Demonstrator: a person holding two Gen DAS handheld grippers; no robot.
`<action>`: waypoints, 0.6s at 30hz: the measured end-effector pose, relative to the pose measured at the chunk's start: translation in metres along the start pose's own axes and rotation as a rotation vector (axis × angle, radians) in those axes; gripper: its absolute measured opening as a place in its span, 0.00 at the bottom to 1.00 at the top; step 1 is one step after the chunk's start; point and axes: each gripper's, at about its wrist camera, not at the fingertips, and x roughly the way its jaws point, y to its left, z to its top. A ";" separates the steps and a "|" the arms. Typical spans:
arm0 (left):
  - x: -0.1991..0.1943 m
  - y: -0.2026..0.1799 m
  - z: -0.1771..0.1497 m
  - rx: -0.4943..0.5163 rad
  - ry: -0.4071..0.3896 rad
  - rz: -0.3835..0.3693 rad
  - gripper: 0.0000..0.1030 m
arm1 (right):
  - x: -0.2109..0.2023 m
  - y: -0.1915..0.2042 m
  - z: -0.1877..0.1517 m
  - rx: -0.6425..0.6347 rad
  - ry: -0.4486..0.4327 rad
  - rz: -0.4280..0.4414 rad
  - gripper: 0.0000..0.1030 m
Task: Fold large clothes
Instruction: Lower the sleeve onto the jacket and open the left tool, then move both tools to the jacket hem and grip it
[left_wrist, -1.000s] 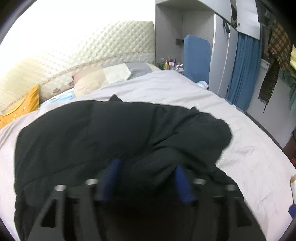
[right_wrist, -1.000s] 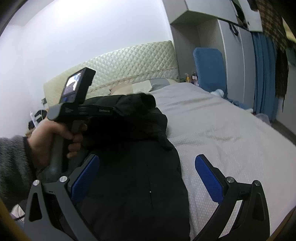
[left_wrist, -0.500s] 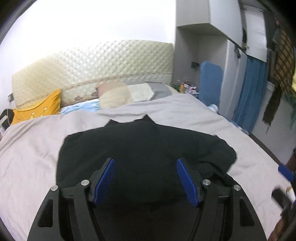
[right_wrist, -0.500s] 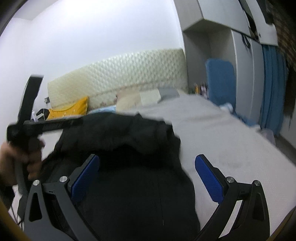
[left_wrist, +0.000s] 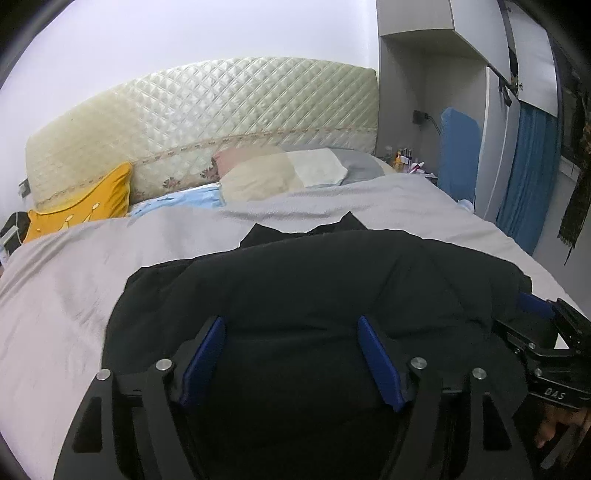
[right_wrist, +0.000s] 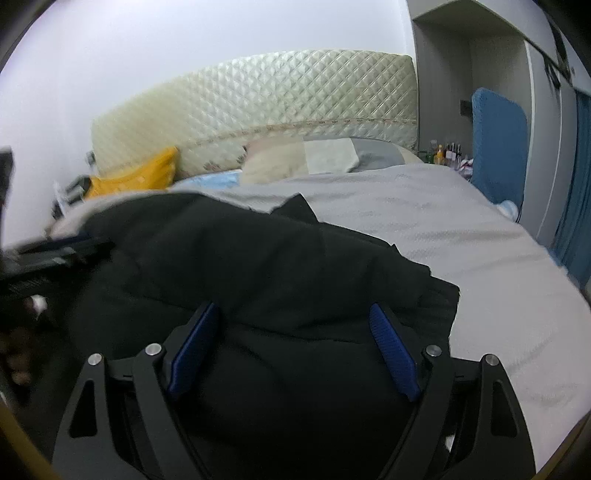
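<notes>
A large black garment (left_wrist: 314, 280) lies bunched on the grey bed sheet (left_wrist: 74, 266); it also fills the right wrist view (right_wrist: 258, 266). My left gripper (left_wrist: 291, 354) is open, its blue pads apart over the near part of the garment. My right gripper (right_wrist: 295, 343) is open too, over the garment's near right part. The right gripper shows at the right edge of the left wrist view (left_wrist: 539, 332). The left gripper shows blurred at the left of the right wrist view (right_wrist: 48, 254). Neither holds cloth.
A quilted cream headboard (left_wrist: 207, 122) stands at the far end with a yellow cushion (left_wrist: 85, 206) and pillows (left_wrist: 288, 173). A blue chair (left_wrist: 458, 151), a wardrobe (left_wrist: 517, 110) and blue curtains (left_wrist: 524, 184) stand to the right of the bed.
My left gripper let go of the garment's folded part, opened, and pulled back. My right gripper narrowed and came down over the garment. The garment now lies folded over itself.
</notes>
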 end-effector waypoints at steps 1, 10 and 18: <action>0.005 0.002 0.000 -0.006 0.004 -0.008 0.73 | 0.006 0.002 -0.001 -0.008 -0.011 -0.009 0.82; 0.038 0.006 -0.008 -0.031 0.030 -0.026 0.74 | 0.043 -0.003 -0.008 0.008 0.000 -0.033 0.82; 0.009 0.008 -0.005 -0.088 0.090 0.011 0.74 | 0.034 -0.002 -0.004 0.013 0.074 -0.034 0.82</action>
